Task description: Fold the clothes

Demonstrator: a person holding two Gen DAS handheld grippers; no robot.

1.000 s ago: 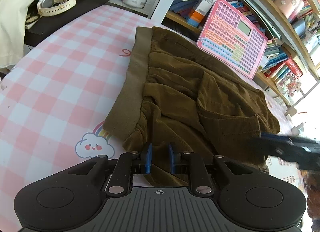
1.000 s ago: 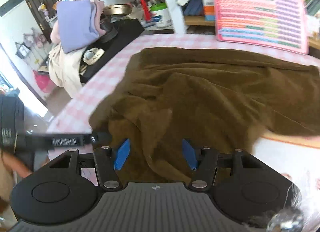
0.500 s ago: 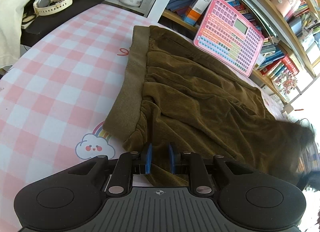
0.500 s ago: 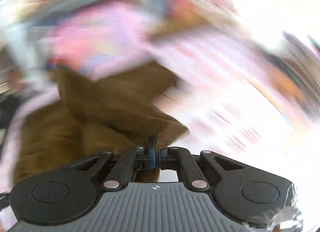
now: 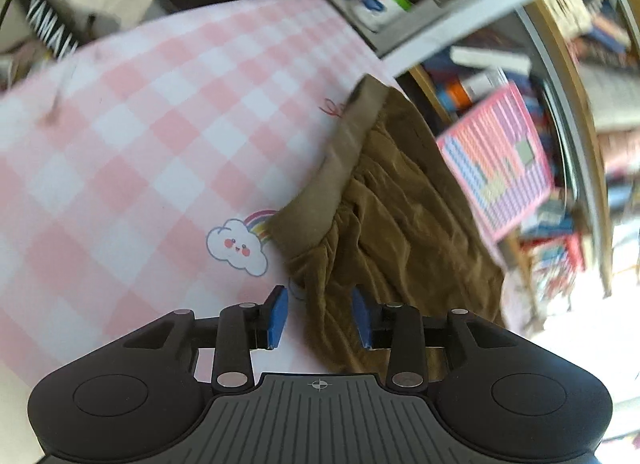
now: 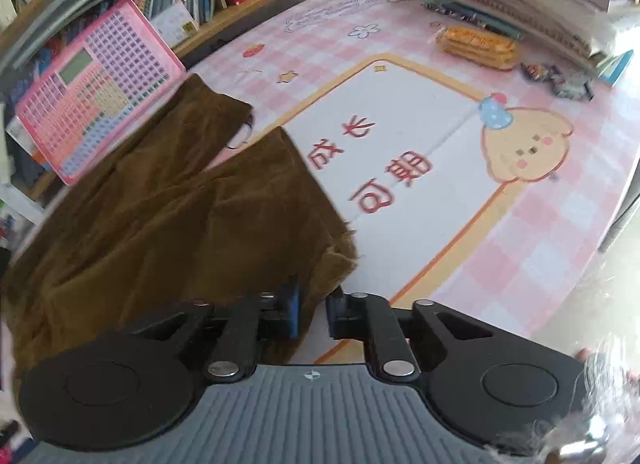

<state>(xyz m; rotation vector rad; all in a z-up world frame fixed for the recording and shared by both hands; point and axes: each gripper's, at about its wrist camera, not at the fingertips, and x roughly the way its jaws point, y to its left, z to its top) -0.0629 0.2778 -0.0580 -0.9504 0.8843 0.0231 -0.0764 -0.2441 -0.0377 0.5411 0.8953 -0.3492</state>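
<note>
pink check mat [image 5: 132, 144] | brown shorts [image 5: 400, 224] between both tongs' jaws

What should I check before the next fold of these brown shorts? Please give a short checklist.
1. Left gripper has let go: jaws have just been opening, shorts lie unpinched between them. Ok.
2. Right gripper grip: jaws narrow, just opening slightly, leg corner between them. Cannot tell.
3. Cloth smooth: wrinkles beside the waistband. Not ok.
4. Both legs lie apart on the table. Ok.
5. Pink toy board is off the shorts. Cannot tell.
</note>
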